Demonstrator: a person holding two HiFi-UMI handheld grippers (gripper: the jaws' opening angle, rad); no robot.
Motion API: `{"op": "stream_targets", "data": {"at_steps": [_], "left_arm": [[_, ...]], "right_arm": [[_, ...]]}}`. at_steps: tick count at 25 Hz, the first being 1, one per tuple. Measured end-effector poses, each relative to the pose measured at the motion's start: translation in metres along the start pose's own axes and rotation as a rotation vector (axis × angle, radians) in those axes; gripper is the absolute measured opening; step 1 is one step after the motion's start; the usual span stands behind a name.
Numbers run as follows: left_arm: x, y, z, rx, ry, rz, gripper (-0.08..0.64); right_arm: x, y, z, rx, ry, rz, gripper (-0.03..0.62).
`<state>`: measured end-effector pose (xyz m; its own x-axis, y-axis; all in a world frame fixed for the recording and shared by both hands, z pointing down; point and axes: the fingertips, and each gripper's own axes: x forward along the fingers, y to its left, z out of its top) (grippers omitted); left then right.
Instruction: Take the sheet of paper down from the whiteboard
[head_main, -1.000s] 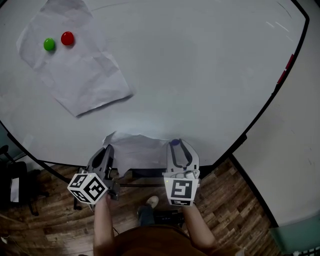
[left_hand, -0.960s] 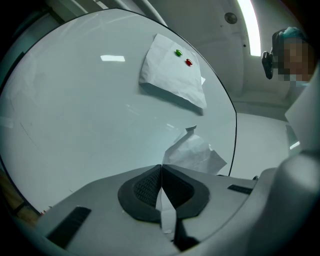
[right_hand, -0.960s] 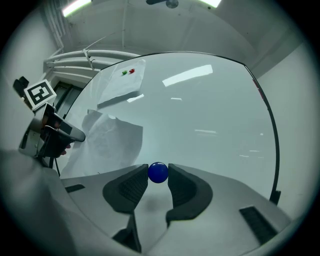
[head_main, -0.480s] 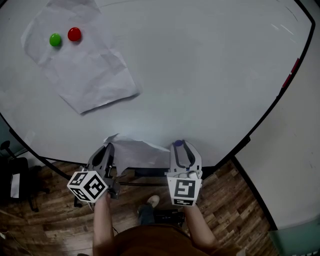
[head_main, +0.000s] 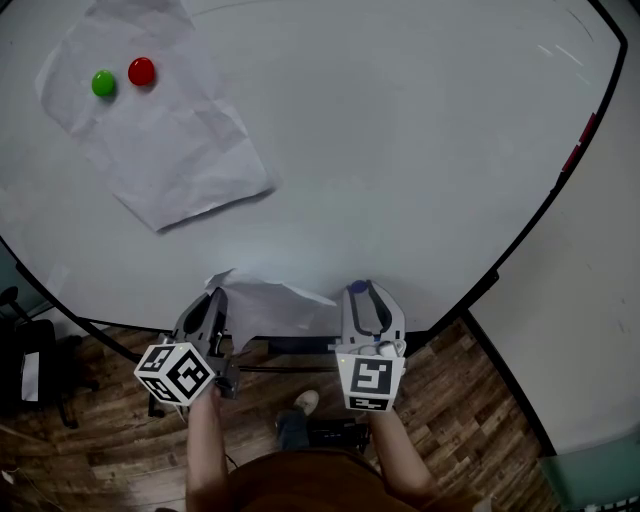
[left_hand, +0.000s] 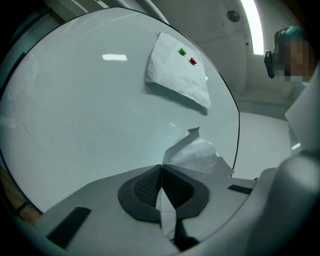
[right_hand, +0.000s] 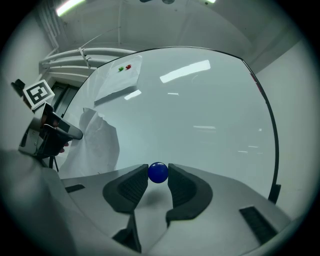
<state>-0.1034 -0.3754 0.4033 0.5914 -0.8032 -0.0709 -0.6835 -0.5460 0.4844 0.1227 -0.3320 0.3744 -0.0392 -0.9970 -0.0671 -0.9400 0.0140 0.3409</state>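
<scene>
- Sheet of paper (head_main: 268, 303): there are two sheets in all. This crumpled one is at the bottom edge of the single whiteboard (head_main: 400, 150), between the two grippers.
- The second sheet (head_main: 170, 150) lies creased and tilted near the whiteboard's top left corner.
- There are three magnets. A green magnet (head_main: 103, 84) and a red magnet (head_main: 141, 71) sit side by side near the second sheet's upper edge, green on the left. A blue magnet (head_main: 357, 286) is at the bottom edge.
- Left gripper (head_main: 213, 308): its jaws are closed, pinching the sheet of paper.
- Right gripper (head_main: 362, 298): its jaws are clamped on the blue magnet, just beside the sheet's right side.
- Only the left gripper view shows the paper's edge running down between the pressed pads.
- Only the right gripper view shows the blue magnet as a round ball pressed by both pads. That view also catches the left gripper's marker cube at its left edge.
</scene>
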Motion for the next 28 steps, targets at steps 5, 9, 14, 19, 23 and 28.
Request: {"op": "stream_targets", "data": {"at_steps": [5,9,14,19,23,28], "left_arm": [[0.0009,-0.0005,0.0009,-0.001,-0.002,-0.004,0.025],[0.0015,0.0010,0.0010,-0.005,-0.004,-0.004,0.025],[0.0021,0.0019,0.0017,-0.008,-0.006,-0.005,0.025],[0.0027,0.0021,0.0020,-0.015,-0.008,-0.009,0.025],[0.0039,0.0026,0.0015,-0.019,-0.006,-0.010,0.025],[0.0046,0.0027,-0.0002,-0.022,-0.002,-0.012,0.025]], "right_arm": [[-0.0001,0.0000,-0.0009,0.000,0.004,-0.001,0.137],[0.0009,0.0005,-0.0004,-0.020,0.005,-0.005,0.137],[0.0013,0.0009,-0.0011,-0.026,0.009,-0.003,0.137],[0.0009,0.0015,-0.0007,-0.028,0.008,-0.004,0.137],[0.0018,0.0019,-0.0009,-0.028,0.009,-0.003,0.137],[0.0018,0.0046,-0.0007,-0.029,0.003,0.010,0.137]]}}
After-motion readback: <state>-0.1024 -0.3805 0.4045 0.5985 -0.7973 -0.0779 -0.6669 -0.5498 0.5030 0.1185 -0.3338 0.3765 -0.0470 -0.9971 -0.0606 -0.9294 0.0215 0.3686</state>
